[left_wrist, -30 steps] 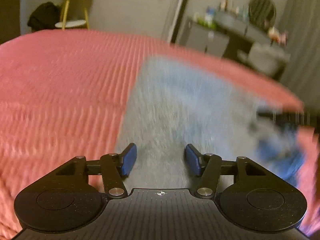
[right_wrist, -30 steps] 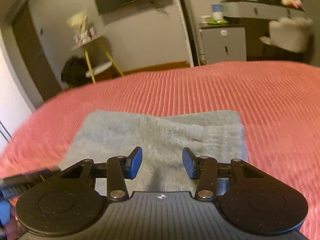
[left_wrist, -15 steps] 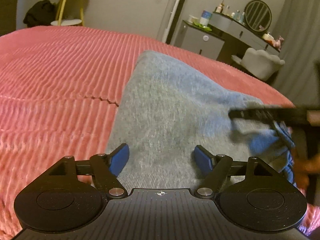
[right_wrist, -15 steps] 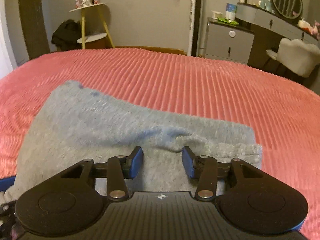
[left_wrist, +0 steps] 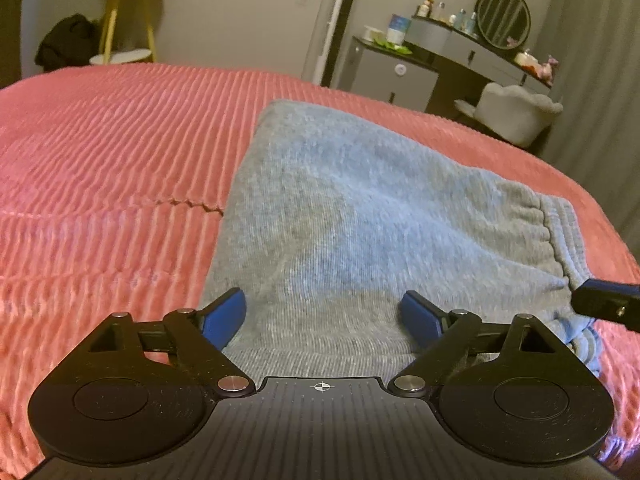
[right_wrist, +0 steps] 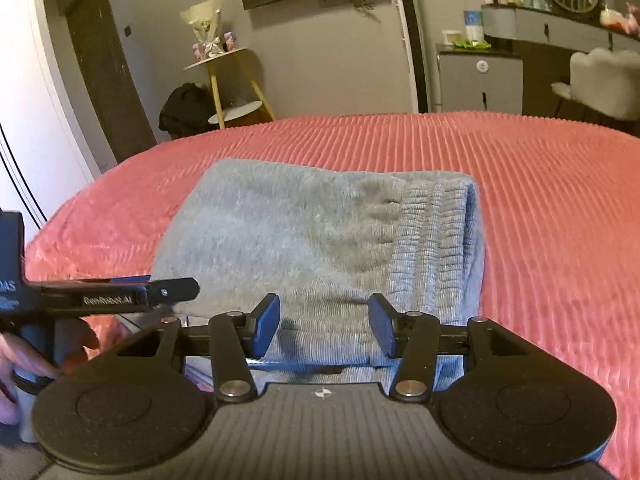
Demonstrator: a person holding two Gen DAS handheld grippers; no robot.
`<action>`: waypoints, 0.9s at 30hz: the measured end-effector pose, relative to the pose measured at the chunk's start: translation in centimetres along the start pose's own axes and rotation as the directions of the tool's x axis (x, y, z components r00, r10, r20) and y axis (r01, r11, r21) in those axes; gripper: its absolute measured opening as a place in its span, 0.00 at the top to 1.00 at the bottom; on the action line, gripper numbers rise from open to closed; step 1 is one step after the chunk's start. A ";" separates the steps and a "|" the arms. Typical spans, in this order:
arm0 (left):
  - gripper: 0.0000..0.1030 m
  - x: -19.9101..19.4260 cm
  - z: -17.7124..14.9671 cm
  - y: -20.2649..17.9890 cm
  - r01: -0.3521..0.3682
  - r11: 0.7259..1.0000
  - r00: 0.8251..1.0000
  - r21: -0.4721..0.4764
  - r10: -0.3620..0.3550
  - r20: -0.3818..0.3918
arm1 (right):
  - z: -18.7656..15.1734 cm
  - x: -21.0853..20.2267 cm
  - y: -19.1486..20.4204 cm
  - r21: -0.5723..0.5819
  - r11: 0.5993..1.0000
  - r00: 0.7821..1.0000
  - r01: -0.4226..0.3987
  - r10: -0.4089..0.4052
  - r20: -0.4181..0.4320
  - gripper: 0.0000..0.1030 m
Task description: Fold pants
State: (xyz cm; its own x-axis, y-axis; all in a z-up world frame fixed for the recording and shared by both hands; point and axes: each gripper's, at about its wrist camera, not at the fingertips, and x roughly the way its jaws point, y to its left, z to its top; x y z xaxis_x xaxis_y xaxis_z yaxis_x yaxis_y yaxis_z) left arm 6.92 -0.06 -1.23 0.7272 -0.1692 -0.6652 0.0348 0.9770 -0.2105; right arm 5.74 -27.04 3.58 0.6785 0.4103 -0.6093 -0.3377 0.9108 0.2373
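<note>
Grey pants (left_wrist: 360, 216) lie folded into a compact stack on the red ribbed bedspread (left_wrist: 100, 140). Their ribbed waistband (right_wrist: 436, 240) is on the right side of the stack in the right wrist view (right_wrist: 280, 232). My left gripper (left_wrist: 324, 316) is open and empty over the near edge of the pants. My right gripper (right_wrist: 324, 320) is open and empty over the near edge by the waistband. The left gripper's finger (right_wrist: 120, 296) shows at the left of the right wrist view. The right gripper's tip (left_wrist: 608, 306) shows at the right edge of the left wrist view.
The red bedspread (right_wrist: 540, 200) extends around the pants. Beyond the bed stand a yellow side table (right_wrist: 232, 88), a grey cabinet (right_wrist: 480, 80), a dresser with a round mirror (left_wrist: 502, 18) and a white chair (left_wrist: 516, 108).
My left gripper has opened wider and pulled back over the near edge. My right gripper has moved away to the right of the pants, whose waistband end now lies flat.
</note>
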 end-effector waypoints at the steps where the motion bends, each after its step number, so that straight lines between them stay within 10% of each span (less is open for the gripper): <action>1: 0.12 -0.1 0.0 0.0 -0.001 1.000 1.000 0.000 0.001 0.000 | 0.1 -0.3 0.1 -0.005 1.000 1.000 0.018 -0.018 0.003 0.51; 9: 0.09 -0.1 0.1 0.3 0.016 1.000 1.000 -0.018 -0.016 -0.004 | 0.1 -0.5 -0.6 0.015 0.999 0.999 0.042 -0.042 -0.007 0.45; 14: 0.09 -0.2 0.2 0.9 0.045 0.997 0.999 -0.069 -0.045 -0.002 | 0.4 -0.5 -2.2 0.092 0.976 0.980 0.197 -0.196 -0.026 0.08; 18: 0.09 -0.5 0.8 4.0 0.062 0.967 0.998 -0.247 -0.060 0.016 | -0.5 0.6 -6.4 0.315 0.945 0.993 0.092 -0.063 -0.101 0.08; 23: 0.16 0.5 0.7 9.7 0.051 0.833 0.998 -0.550 -0.069 -0.011 | -1.3 3.0 -9.2 0.482 0.876 0.991 -0.019 0.081 -0.107 0.05; 27: 0.17 1.9 2.1 9.3 0.112 0.889 0.987 -0.445 -0.151 -0.053 | -0.9 5.1 -10.8 0.518 0.853 0.982 -0.061 0.146 -0.124 0.05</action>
State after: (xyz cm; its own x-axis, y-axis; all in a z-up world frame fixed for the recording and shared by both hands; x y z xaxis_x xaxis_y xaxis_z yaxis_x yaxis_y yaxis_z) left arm 10.07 9.00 -2.91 0.6761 -0.3216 -0.6629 -0.1924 0.7915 -0.5801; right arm 12.21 -34.83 -2.77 0.5358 0.5301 -0.6571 0.0084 0.7749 0.6320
